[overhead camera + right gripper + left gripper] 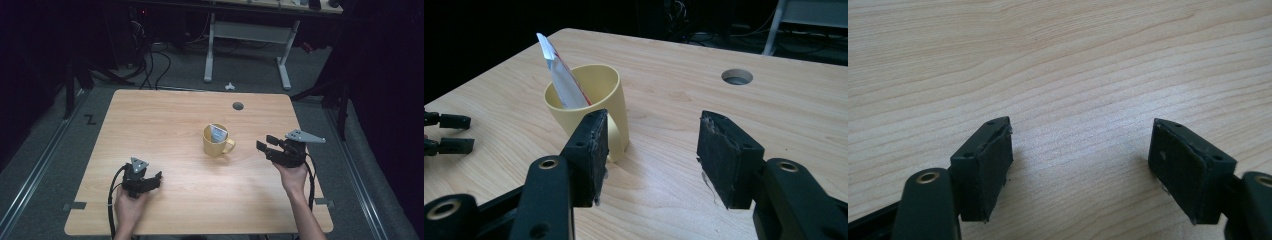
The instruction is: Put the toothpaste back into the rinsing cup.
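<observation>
Mug (pixel 217 141) with a packet (pixel 218 133) inside sits mid-table (pixel 165 120); my right gripper (pixel 266 143), jaws apart and empty, hovers beside its handle. Left gripper (pixel 155 177) rests released near the front edge.

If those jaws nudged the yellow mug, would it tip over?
Probably not: the yellow mug stands upright on a flat base. It looks stiff and likely slides on the smooth table. The thin packet inside seems light, perhaps floppy.
</observation>
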Demonstrator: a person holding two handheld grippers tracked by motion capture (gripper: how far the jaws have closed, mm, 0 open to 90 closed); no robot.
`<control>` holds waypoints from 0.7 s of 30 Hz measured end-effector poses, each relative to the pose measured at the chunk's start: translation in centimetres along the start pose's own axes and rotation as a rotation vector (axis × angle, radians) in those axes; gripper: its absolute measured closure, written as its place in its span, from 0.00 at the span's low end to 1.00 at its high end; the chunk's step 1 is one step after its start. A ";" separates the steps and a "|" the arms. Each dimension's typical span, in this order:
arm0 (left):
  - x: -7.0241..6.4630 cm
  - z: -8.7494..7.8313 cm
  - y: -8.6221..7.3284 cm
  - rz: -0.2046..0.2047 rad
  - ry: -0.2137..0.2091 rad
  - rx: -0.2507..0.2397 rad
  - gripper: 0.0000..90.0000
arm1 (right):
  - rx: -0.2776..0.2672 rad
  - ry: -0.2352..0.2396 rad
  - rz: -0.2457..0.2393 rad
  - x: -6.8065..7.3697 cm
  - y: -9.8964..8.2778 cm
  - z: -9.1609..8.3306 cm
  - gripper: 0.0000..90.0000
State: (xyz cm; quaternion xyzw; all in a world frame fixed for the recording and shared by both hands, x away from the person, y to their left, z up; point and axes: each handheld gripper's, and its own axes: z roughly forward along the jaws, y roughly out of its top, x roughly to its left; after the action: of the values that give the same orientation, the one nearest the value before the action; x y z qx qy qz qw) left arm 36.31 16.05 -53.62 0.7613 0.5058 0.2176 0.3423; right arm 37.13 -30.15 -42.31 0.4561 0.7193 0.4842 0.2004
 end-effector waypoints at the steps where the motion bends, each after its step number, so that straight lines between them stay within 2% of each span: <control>1: 0.0 0.0 0.0 0.000 0.000 0.000 0.29 | 0.002 -0.001 0.000 0.0 0.0 0.0 0.52; 21: 0.0 0.0 0.0 0.000 0.000 0.000 0.29 | 0.021 -0.024 0.042 -1.1 -1.8 0.6 0.52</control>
State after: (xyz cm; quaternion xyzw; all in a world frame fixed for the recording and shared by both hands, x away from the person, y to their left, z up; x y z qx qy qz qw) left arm 36.31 16.05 -53.62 0.7611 0.5060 0.2177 0.3424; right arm 37.26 -31.01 -44.32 0.4790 0.7122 0.4751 0.1938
